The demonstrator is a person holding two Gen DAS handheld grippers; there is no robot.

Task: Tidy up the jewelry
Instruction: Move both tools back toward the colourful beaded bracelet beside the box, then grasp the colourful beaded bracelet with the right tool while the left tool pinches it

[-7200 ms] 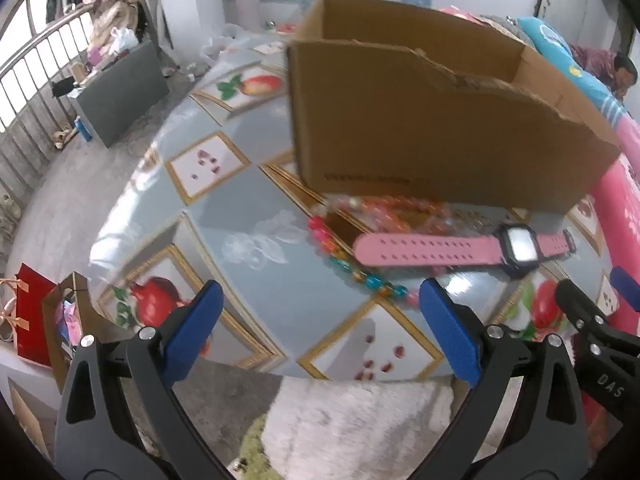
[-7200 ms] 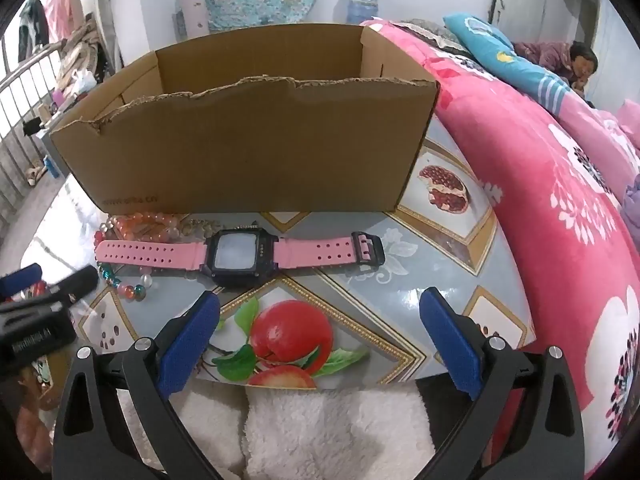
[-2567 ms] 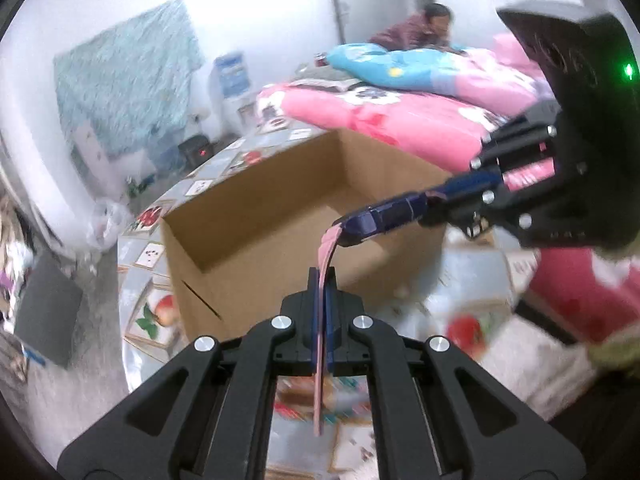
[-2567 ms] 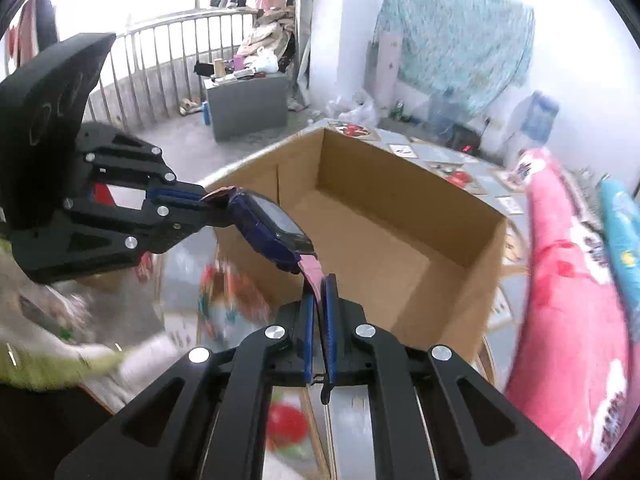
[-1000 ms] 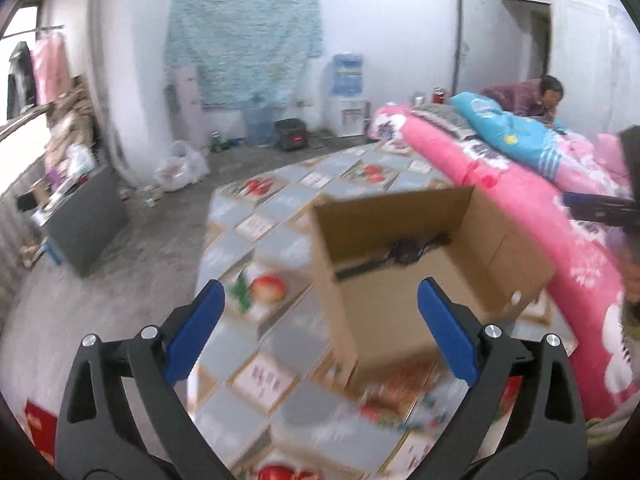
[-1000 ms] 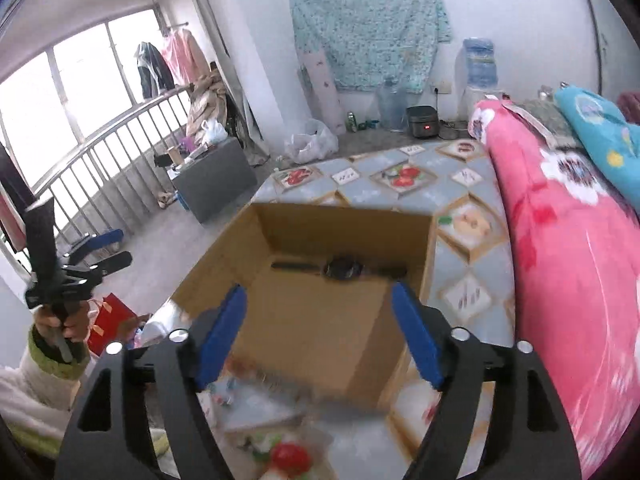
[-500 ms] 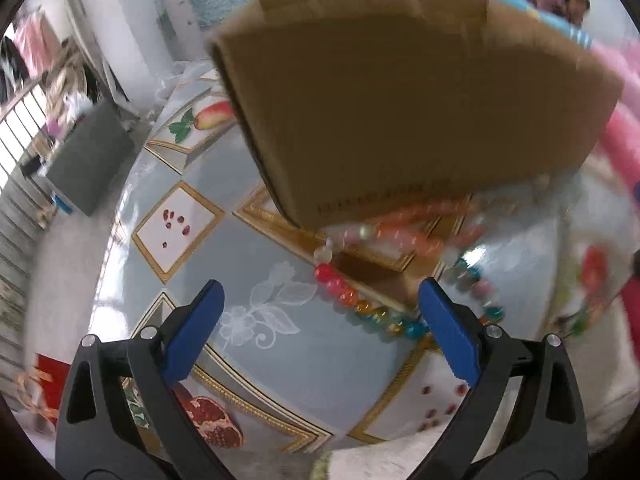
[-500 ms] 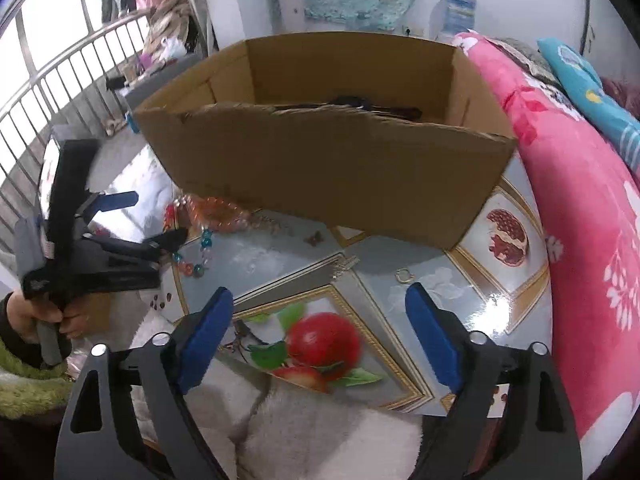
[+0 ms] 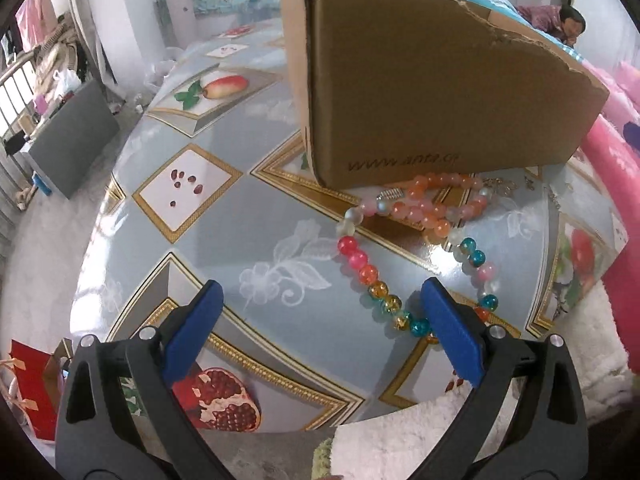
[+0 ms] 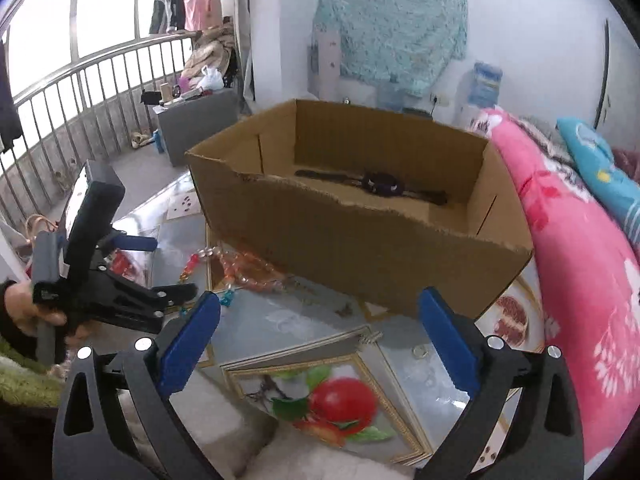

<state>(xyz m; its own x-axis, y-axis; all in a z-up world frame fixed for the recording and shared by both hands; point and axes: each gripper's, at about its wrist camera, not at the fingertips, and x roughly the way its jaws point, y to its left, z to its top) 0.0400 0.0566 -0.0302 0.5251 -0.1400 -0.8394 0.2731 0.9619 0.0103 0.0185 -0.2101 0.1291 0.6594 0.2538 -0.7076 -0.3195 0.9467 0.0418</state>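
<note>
An open cardboard box (image 9: pixel 420 92) (image 10: pixel 340 248) stands on the patterned table (image 9: pixel 248 216). A dark-faced watch (image 10: pixel 380 184) lies flat inside it. In front of the box lie a multicoloured bead string (image 9: pixel 368 272) and an orange-pink bead loop (image 9: pixel 432 208) (image 10: pixel 248 264), with a thin chain (image 9: pixel 500 186) beside them. My left gripper (image 9: pixel 318 300) (image 10: pixel 168 268) hovers open low over the table, the bead string just inside its right finger. My right gripper (image 10: pixel 318 304) is open, its jaws still opening, nothing between them.
A small ring (image 10: pixel 420 352) and a little clasp (image 10: pixel 370 338) lie on the table near the right gripper. Pink bedding (image 10: pixel 580 260) flanks the table's right side; a person (image 9: pixel 568 20) lies far back. White fluffy fabric (image 9: pixel 400 440) sits at the near edge.
The watch that both grippers held now lies in the box. Both grippers have come down toward the table. The left one is closer to the beads, and the right jaws have widened.
</note>
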